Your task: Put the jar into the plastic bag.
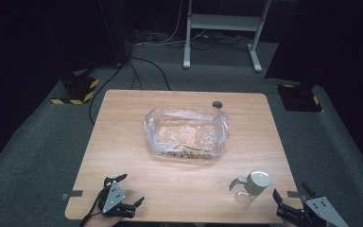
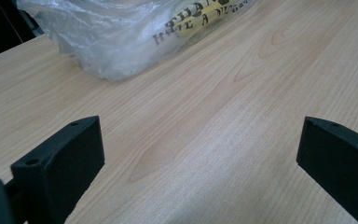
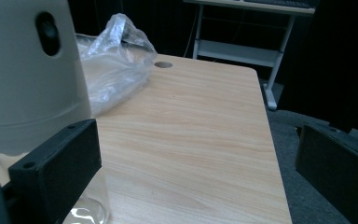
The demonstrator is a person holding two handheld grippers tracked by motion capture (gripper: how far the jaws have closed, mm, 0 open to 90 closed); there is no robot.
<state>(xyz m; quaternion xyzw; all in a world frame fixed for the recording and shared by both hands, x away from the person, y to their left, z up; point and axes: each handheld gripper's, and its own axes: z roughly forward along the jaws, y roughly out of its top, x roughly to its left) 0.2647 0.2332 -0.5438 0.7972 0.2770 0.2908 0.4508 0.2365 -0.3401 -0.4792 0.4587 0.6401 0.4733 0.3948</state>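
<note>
**Both grippers at near edge, jaws apart, nothing held**

The wooden table (image 1: 137, 156) carries a clear plastic bag (image 1: 185, 134) at its centre, with a yellow printed item (image 1: 192, 152) inside along the bag's near side. A clear bottle with a grey cap (image 1: 252, 184) stands upright near the front right corner.

Your left gripper (image 1: 123, 193) sits at the front left edge, well apart from the bag. In the left gripper view, its jaws stand wide apart over bare wood, holding nothing; the bag (image 2: 116, 32) lies ahead of them.

Your right gripper (image 1: 290, 199) sits at the front right corner, just beside the bottle. Its jaws are wide apart and empty. In the right gripper view, the bottle (image 3: 28, 70) stands close behind the left-hand jaw, outside the gap; contact cannot be determined.
</note>
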